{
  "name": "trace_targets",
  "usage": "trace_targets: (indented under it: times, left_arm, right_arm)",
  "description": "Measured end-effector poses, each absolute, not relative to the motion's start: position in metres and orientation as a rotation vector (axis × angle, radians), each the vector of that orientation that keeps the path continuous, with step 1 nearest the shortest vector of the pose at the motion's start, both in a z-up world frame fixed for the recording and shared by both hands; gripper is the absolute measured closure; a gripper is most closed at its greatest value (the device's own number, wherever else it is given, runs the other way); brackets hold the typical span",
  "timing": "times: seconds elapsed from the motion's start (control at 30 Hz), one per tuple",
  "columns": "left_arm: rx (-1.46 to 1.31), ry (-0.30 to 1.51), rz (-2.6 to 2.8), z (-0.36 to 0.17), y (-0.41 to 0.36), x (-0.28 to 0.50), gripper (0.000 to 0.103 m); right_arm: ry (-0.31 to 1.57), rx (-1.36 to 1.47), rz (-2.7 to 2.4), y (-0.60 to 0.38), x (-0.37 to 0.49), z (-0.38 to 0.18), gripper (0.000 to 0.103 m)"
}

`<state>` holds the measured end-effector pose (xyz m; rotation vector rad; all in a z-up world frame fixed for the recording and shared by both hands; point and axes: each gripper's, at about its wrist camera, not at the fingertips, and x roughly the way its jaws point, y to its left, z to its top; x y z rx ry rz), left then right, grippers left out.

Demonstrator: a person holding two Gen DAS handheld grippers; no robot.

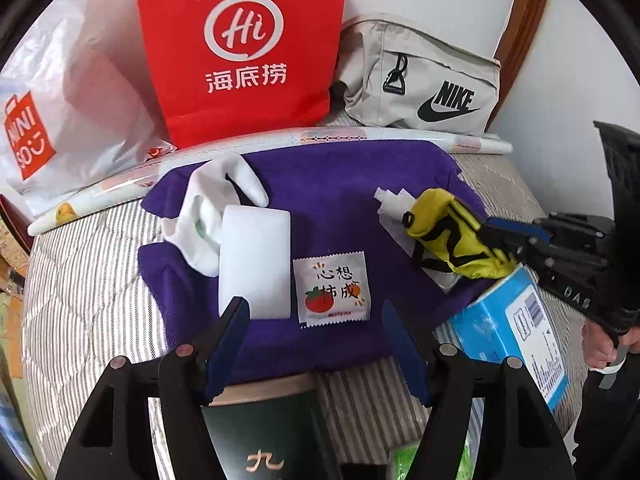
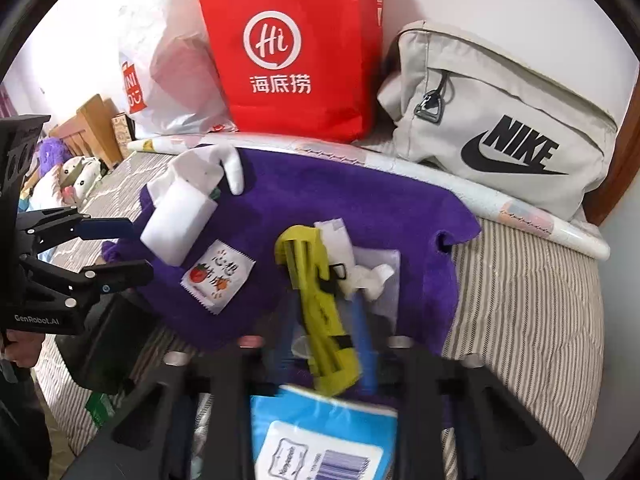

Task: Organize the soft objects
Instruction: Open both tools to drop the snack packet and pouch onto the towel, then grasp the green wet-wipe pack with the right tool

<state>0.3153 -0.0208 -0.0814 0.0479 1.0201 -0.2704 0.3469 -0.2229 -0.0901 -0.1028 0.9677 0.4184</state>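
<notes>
- The right gripper (image 2: 324, 344) has its jaws nearly closed on the yellow pouch (image 2: 320, 300); it grips one end, so the rest of the pouch hangs out over the purple towel (image 2: 360, 208).
- The pouch seems lifted a little, probably so that it can be carried away from the crumpled tissue (image 2: 368, 280) beside it.
- The left gripper (image 1: 316, 320) hovers with jaws wide and nothing between them, above the near edge of the towel.
- Just in front of its jaws lie the small packet (image 1: 332, 288) with a tomato picture and the white sponge (image 1: 256, 260); I judge one of them is its next target.
- The sponge lies partly on the white sock (image 1: 200, 216), which is bunched at the far left part of the towel.
- The towel is spread flat on the striped bed (image 1: 88, 280), probably as a work area for the soft things.
- A blue box (image 1: 512, 320) sits at the near right edge, close under the pouch.
- Bags stand against the wall behind, well apart from the work.
</notes>
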Motion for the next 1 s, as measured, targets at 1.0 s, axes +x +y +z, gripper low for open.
trace_targets:
  times: [1.0]
  left_arm:
    - [-0.035, 0.995, -0.222, -0.080, 0.025, 0.234, 0.036]
  right_arm:
    - [0.924, -0.076, 0.457, -0.202, 0.276, -0.071, 0.059]
